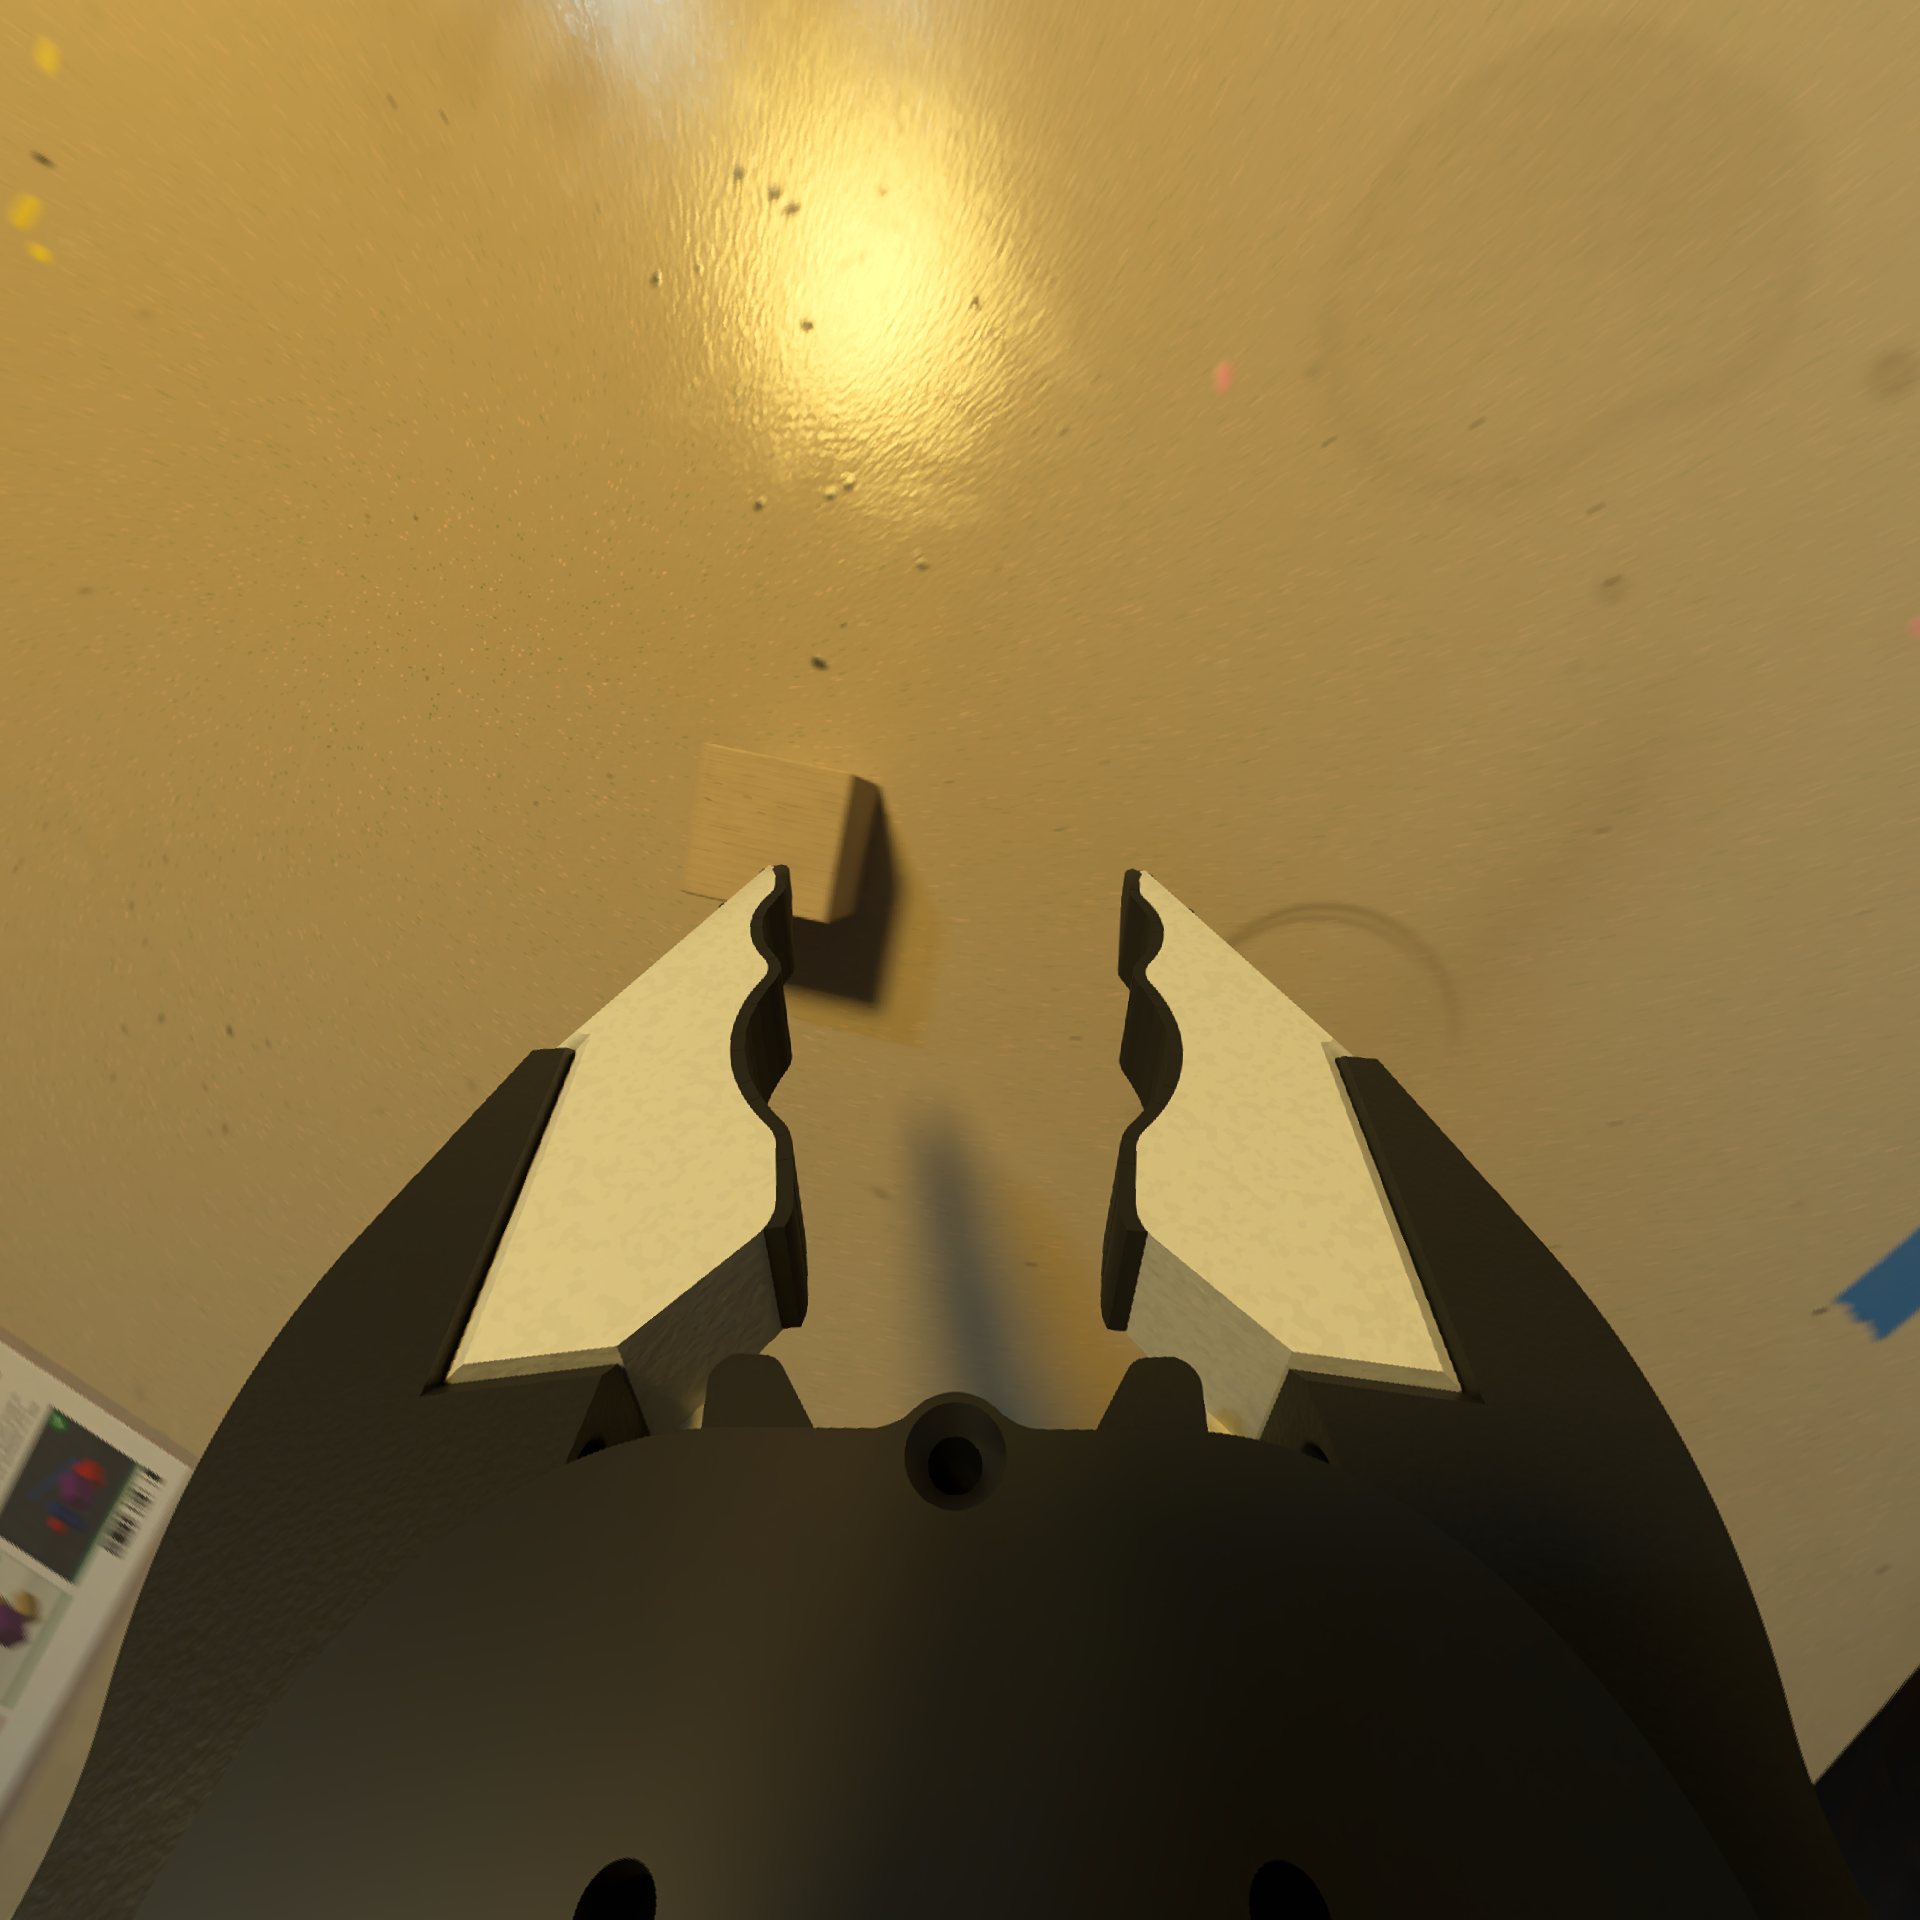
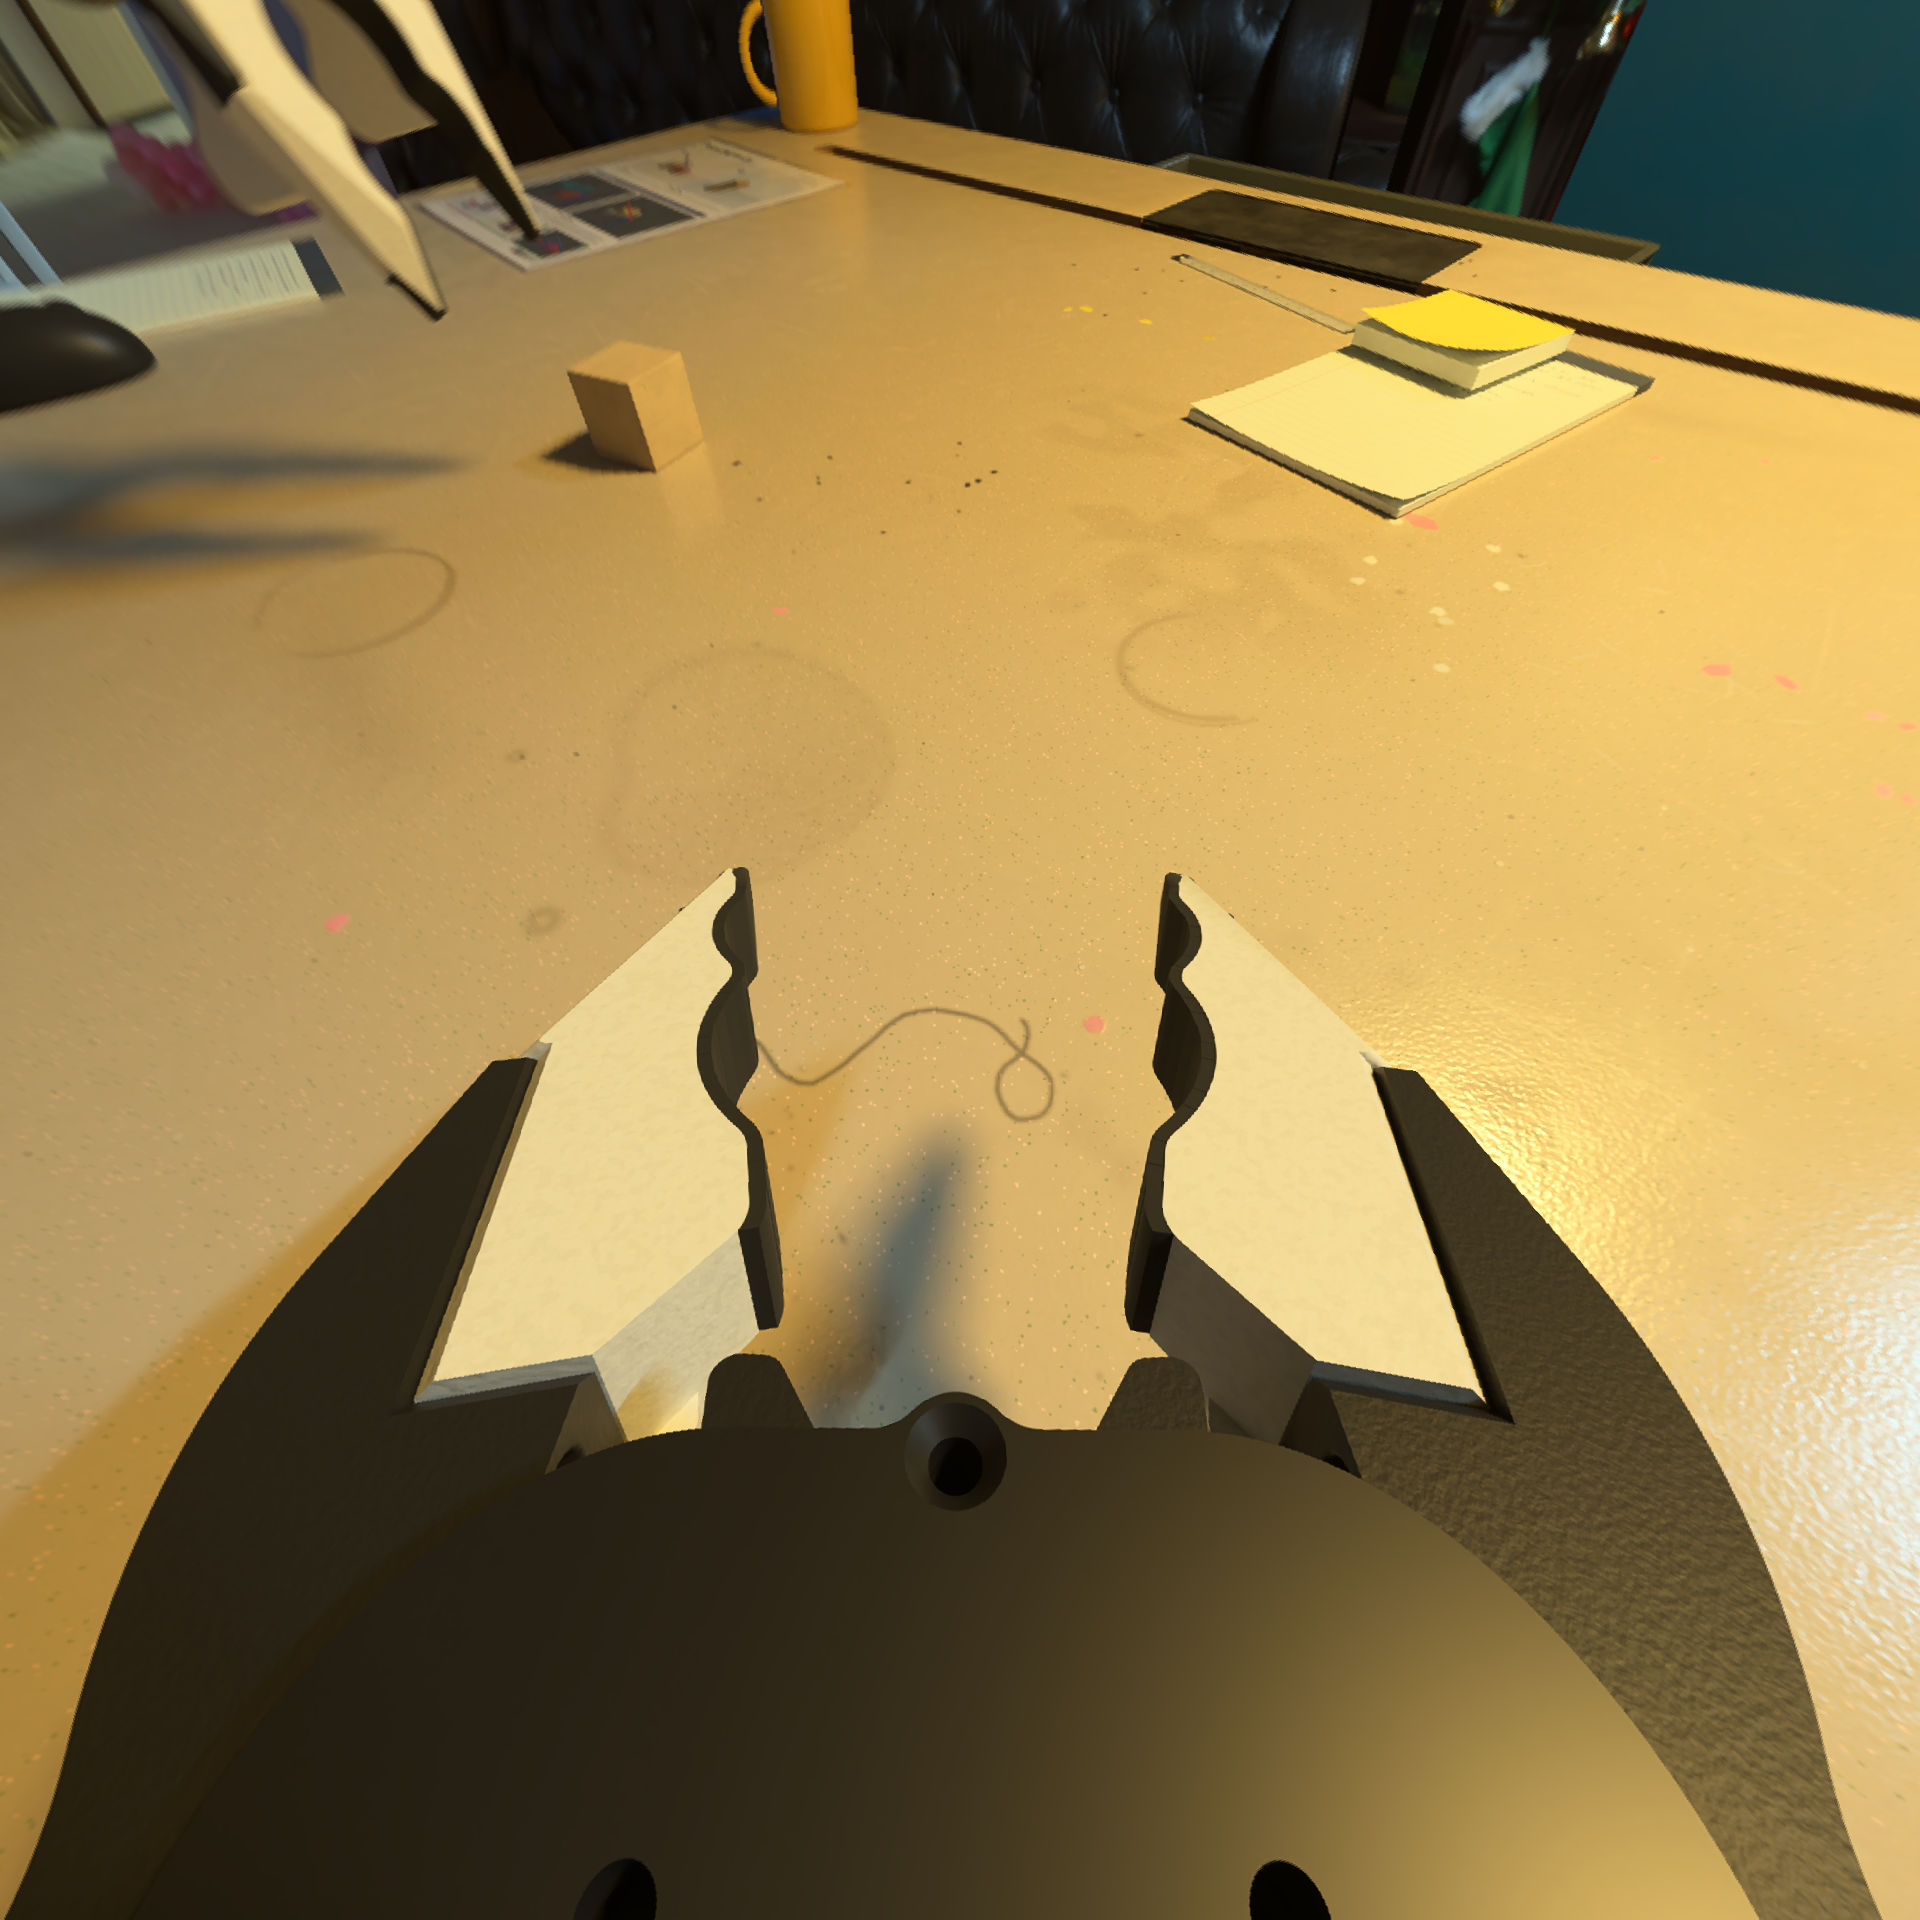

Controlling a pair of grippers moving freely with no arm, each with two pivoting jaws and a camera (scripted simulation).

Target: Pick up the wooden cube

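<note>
Left claw (image 1: pixel 954 873) spread wide above the wooden cube (image 1: pixel 784 831), gripping nothing; right claw (image 2: pixel 956 875) likewise released.

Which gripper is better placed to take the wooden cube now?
Left. The left gripper hovers open right above the wooden cube, only slightly off-centre. The right gripper is open too, but far from it.

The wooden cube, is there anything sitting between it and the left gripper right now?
Nothing visible does. The left gripper hangs open above the tabletop, and the wooden cube sits just past its left fingertip, off-centre from the gap. The right wrist view shows only bare table around the cube.
</note>
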